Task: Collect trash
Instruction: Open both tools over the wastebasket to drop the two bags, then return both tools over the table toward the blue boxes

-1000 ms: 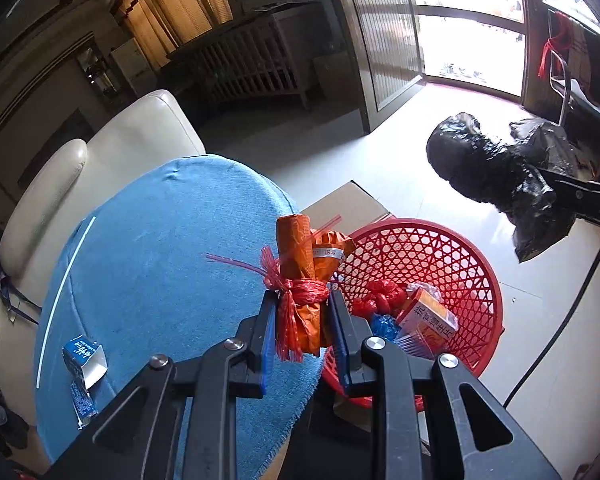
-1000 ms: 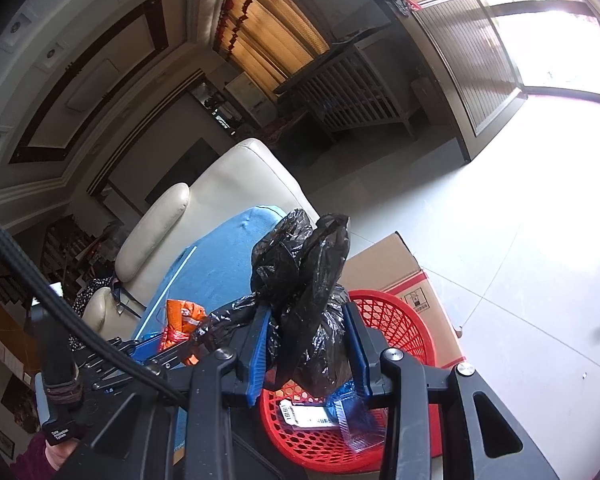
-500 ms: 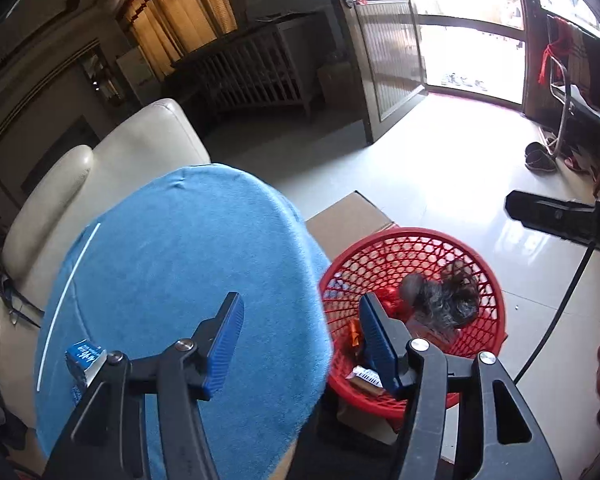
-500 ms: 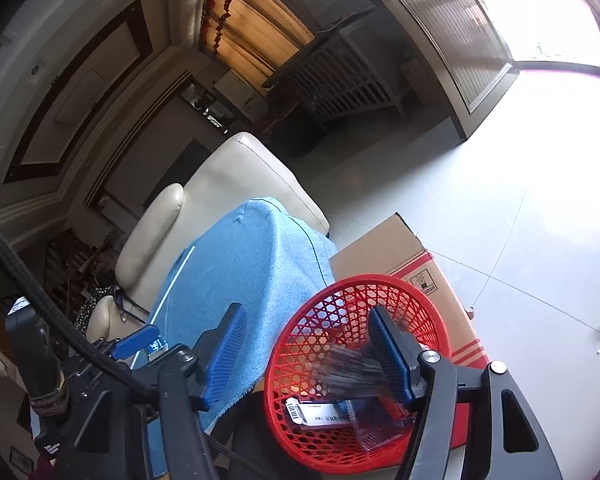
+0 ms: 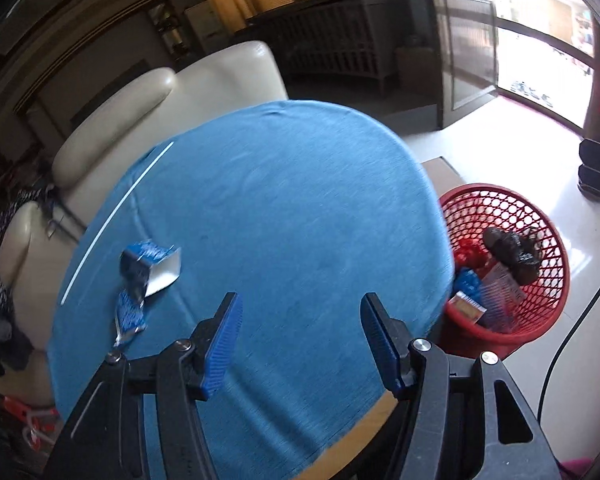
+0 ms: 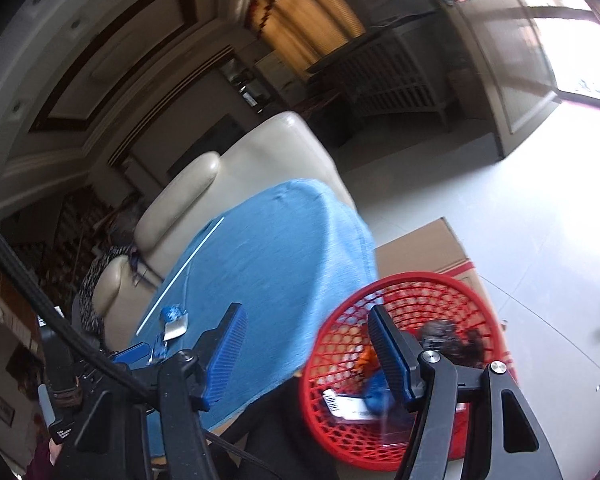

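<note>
A red mesh basket (image 5: 540,280) stands on the floor right of a round table with a blue cloth (image 5: 280,208). It holds a black bag (image 5: 512,248) and several packets. The basket (image 6: 480,304) and black bag (image 6: 456,340) also show in the right wrist view. A torn blue-and-white carton (image 5: 152,264) and a blue wrapper (image 5: 130,316) lie on the cloth at the left; the carton (image 6: 174,322) shows small in the right wrist view. My left gripper (image 5: 300,340) is open and empty above the cloth. My right gripper (image 6: 304,352) is open and empty above the basket's left rim.
A cream leather sofa (image 5: 160,100) stands behind the table. A cardboard box (image 6: 420,244) lies on the tiled floor behind the basket. A black cable (image 5: 572,336) runs across the floor at the right. The left gripper's body (image 6: 132,354) shows low left in the right wrist view.
Both grippers opened and dropped the orange bundle and the black bag into the basket. The left gripper then swung left over the table, toward the carton. The black bag has settled.
</note>
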### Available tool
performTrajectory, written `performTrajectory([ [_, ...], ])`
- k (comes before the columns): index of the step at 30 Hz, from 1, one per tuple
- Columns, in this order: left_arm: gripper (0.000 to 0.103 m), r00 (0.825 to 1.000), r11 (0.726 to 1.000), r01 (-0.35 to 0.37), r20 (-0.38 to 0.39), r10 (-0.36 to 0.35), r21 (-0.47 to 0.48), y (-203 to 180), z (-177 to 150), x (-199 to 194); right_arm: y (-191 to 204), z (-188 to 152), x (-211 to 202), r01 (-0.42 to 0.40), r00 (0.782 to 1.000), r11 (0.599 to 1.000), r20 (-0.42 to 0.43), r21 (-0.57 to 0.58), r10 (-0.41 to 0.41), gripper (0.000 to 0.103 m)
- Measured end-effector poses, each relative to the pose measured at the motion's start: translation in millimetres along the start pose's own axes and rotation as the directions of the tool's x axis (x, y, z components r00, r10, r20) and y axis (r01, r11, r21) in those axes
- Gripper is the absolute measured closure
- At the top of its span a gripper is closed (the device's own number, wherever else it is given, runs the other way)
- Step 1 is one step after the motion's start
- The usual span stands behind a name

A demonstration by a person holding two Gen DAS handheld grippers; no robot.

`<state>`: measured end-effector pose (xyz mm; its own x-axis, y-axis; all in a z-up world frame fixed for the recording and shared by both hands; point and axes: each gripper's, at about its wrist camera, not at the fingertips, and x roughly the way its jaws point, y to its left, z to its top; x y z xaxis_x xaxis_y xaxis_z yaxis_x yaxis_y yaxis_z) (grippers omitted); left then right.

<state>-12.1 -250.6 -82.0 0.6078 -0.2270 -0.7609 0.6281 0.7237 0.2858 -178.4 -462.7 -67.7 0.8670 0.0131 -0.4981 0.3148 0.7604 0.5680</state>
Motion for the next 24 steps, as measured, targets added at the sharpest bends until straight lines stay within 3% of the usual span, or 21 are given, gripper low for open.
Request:
performTrajectory([
  [6, 0.040, 0.998, 0.992, -0.053, -0.021, 0.051, -0.113, 53, -26, 0, 44, -4, 22, -0.045, 0.998, 0.995, -0.048, -0.086, 0.041, 0.036],
  [11, 0.040, 0.992, 0.969, -0.120, -0.053, 0.111, -0.216, 105, -54, 1, 91, -4, 47, -0.097, 0.992, 0.980, -0.093, -0.174, 0.082, 0.036],
  [18, 0.040, 0.979, 0.900, -0.199, -0.127, 0.162, -0.388, 186, -93, 9, 150, -14, 95, -0.174, 0.972, 0.948, -0.200, -0.266, 0.122, 0.036],
  [24, 0.040, 0.974, 0.860, -0.219, -0.156, 0.165, -0.461, 225, -109, 24, 193, -32, 144, -0.228, 0.945, 0.915, -0.301, -0.333, 0.126, 0.036],
])
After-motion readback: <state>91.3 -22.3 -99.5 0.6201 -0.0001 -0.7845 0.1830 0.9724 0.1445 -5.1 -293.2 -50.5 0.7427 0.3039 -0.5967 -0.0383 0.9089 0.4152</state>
